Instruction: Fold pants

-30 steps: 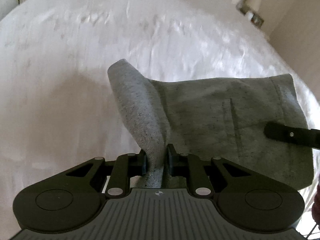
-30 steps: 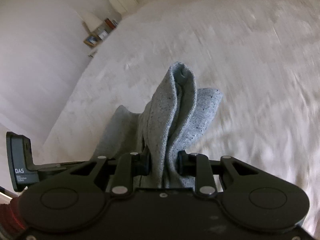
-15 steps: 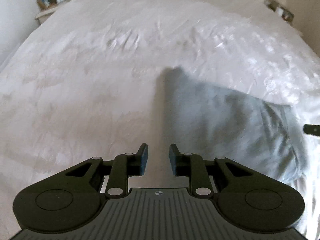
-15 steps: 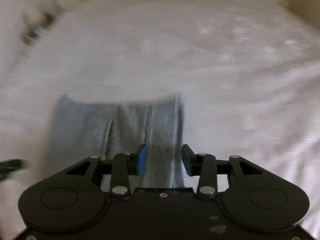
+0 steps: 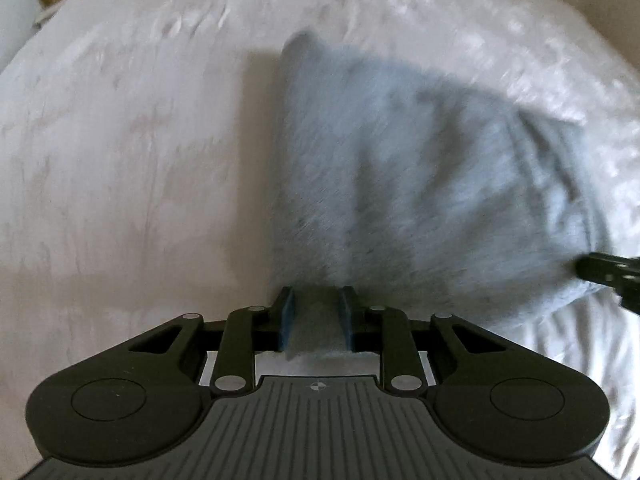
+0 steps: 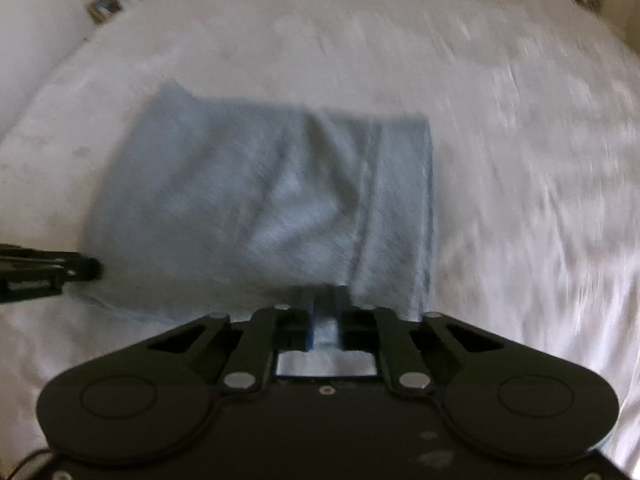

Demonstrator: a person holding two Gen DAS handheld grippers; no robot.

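Grey knit pants (image 5: 420,184) lie folded into a compact block on the white bedsheet (image 5: 120,160), near edge toward both grippers. Left gripper (image 5: 316,316) has its jaws part way apart and opening, the cloth's near edge between them, blue pads (image 5: 286,316) not clearly pressing. Right gripper (image 6: 325,316) is pinched nearly closed on a narrow strip of the same edge, likely to pull up the next fold. Blurred frames; no readable writing on cloth or grippers.
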